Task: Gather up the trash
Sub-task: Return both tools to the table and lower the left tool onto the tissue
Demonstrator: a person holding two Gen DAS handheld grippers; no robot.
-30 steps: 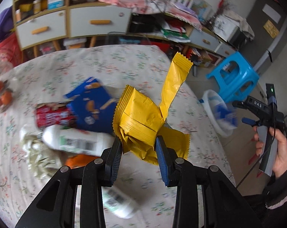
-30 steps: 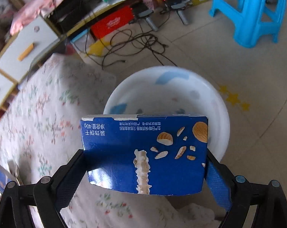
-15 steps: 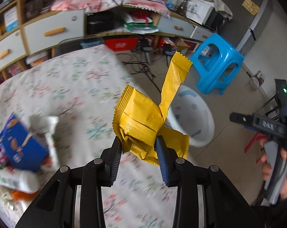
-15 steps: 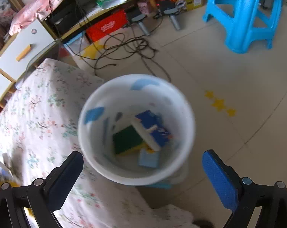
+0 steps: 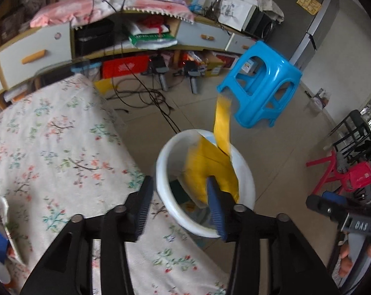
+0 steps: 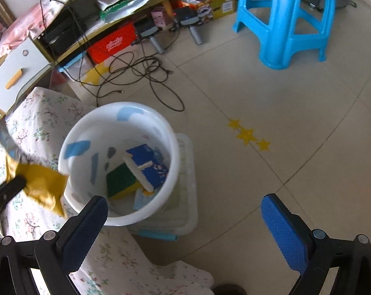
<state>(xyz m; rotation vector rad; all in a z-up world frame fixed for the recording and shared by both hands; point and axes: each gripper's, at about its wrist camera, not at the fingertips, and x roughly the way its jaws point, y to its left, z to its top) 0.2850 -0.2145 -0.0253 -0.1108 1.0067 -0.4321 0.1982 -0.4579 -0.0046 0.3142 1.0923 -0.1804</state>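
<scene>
A white bin (image 5: 175, 211) stands on the floor beside the table; it also shows in the right wrist view (image 6: 121, 113). It holds a blue snack box (image 6: 148, 166) and a green and yellow packet (image 6: 120, 180). My left gripper (image 5: 180, 205) is open over the bin's rim. The yellow wrapper (image 5: 210, 167) hangs loose past its right finger, over the bin; in the right wrist view the yellow wrapper (image 6: 41, 184) is at the bin's left rim. My right gripper (image 6: 185, 231) is open and empty, above the bin's near side.
The floral-clothed table (image 5: 50, 147) fills the left. A blue plastic stool (image 5: 261, 83) stands on the tiled floor behind the bin. Black cables (image 6: 141, 73) lie on the floor by a low shelf unit (image 5: 146, 39). A red rack (image 5: 345, 172) is at the right.
My right gripper opened and dropped the blue box into the bin. My left gripper swung from the table over to the bin and opened, letting go of the yellow wrapper.
</scene>
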